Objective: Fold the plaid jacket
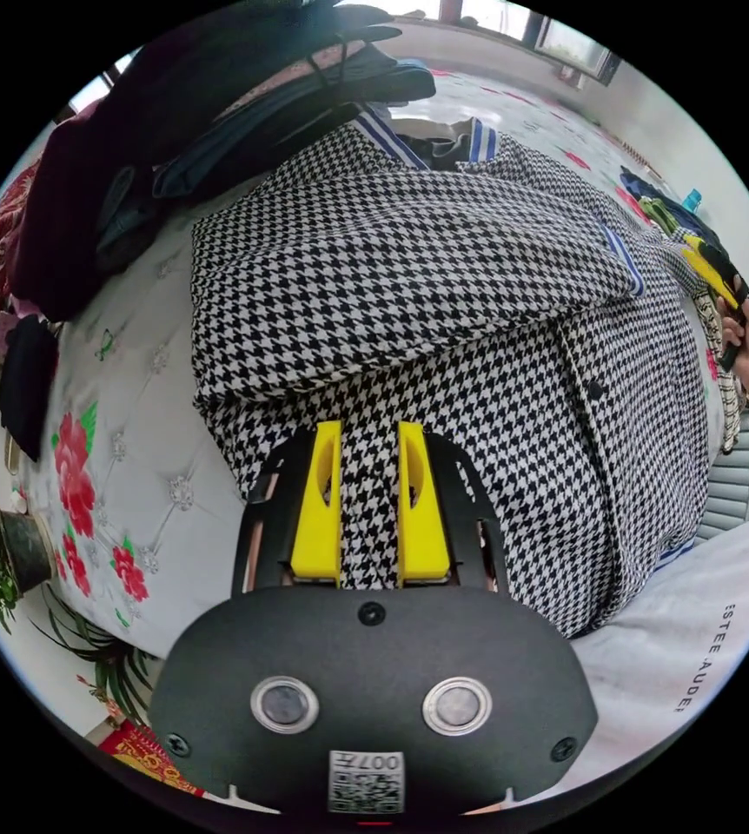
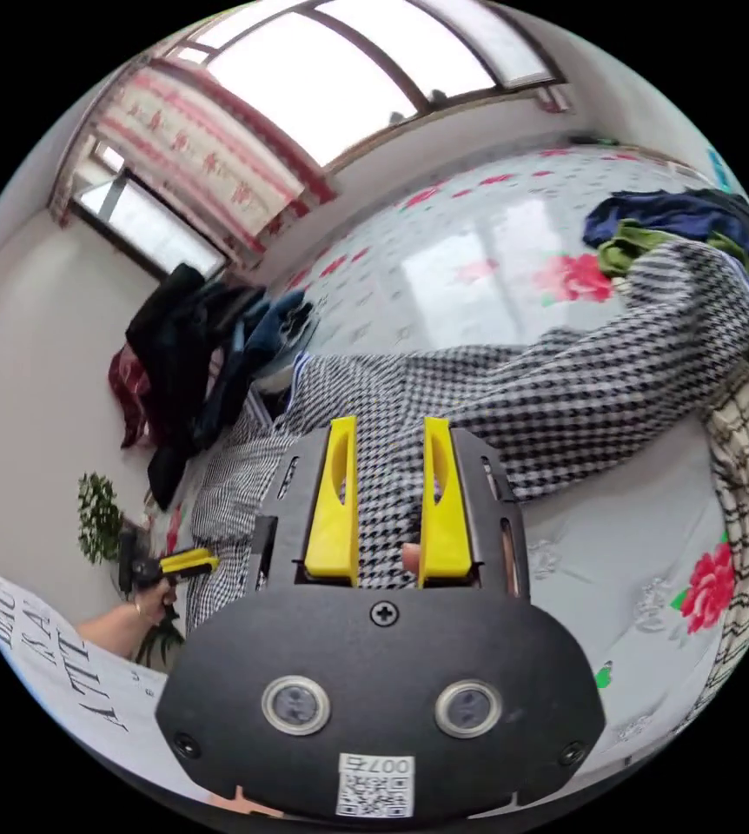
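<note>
A bed [image 1: 131,382] covered by a pale quilted sheet with red flowers is seen under a wide window [image 2: 340,78], with a heap of dark clothes [image 1: 183,148] piled at one side and a potted plant [image 1: 1,539] beside it. The plaid jacket [image 1: 444,287] is spread over the bed, one sleeve [image 1: 374,269] folded across its body. In the left gripper view, the left gripper [image 1: 371,434] is held low over the jacket's hem, its yellow jaws apart with the fabric showing between them; whether cloth is pinched cannot be told. In the right gripper view, the right gripper [image 2: 389,430] is held over the other sleeve [image 2: 618,365], which is stretched toward a second pile of clothes [image 2: 696,226]; its jaws are likewise apart, and any grip cannot be told
</note>
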Demonstrator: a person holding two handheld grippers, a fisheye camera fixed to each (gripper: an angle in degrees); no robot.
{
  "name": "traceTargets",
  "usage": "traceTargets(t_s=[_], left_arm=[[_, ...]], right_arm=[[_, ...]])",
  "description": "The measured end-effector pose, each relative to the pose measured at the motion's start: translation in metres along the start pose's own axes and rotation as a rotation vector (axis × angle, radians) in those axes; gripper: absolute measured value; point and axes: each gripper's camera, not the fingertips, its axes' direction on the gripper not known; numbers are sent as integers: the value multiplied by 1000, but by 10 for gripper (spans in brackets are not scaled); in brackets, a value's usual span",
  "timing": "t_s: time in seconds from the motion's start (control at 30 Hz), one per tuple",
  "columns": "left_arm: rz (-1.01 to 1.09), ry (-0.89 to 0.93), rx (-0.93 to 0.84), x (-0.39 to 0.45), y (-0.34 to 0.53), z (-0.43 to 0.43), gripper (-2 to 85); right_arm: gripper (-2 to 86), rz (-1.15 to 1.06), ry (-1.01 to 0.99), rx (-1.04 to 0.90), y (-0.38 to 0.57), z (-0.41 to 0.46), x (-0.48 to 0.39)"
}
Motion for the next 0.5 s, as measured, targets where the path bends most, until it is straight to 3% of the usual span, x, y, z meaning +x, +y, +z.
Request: traceTargets(t_s=[0.07,0.17,0.27,0.5], left_arm=[[-45,36,40,-1,5,0,91],[-68,58,66,2,9,0,90],[-73,30,56,12,7,1,86],[-192,48,50,15,11,2,65]], right_arm=[[94,209,120,202,-2,-82,89],[103,439,177,313,6,-146,190],[101,573,60,312,13,-157,258],[30,718,-153,327,25,-149,303]])
